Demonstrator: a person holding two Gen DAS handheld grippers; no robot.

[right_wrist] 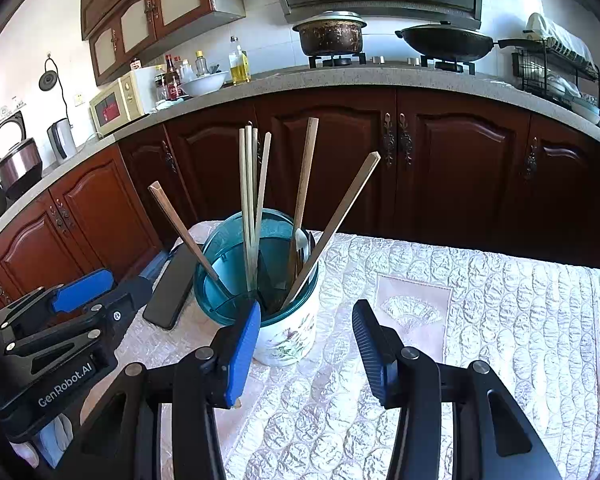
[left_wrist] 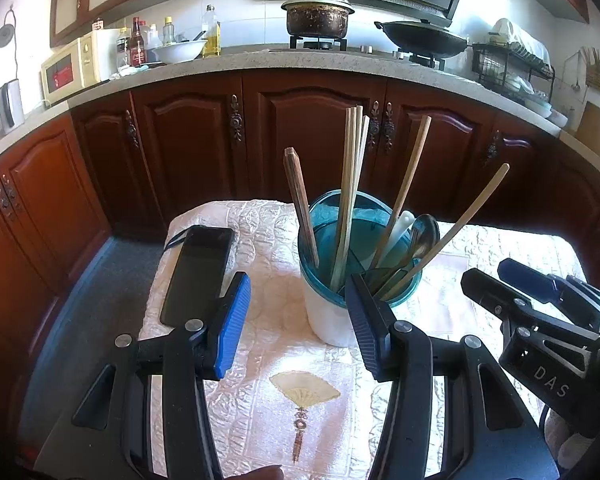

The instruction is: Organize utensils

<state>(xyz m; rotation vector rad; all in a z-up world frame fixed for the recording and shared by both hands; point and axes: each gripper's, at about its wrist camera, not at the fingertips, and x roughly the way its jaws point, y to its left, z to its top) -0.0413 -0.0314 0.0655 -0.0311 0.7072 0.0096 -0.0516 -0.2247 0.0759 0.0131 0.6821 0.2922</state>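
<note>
Nearest me, my left gripper stands open and empty, its blue pads straddling the near side of the utensil holder without pressing it. My right gripper is also released and holds nothing, just to the right of the holder's base.

The holder sits mid-table on the quilted cloth, a phone just to its left. It looks ceramic with a teal plastic insert, so I judge it heavy, hard and breakable, and liable to tip.

Standing in it are the chopsticks: light, stiff, thin and likely slick, so I would pinch one mid-shaft above the rim. Farther right inside lean a metal spoon and a white spoon; their handles look buried, so I would take them by the neck.
</note>
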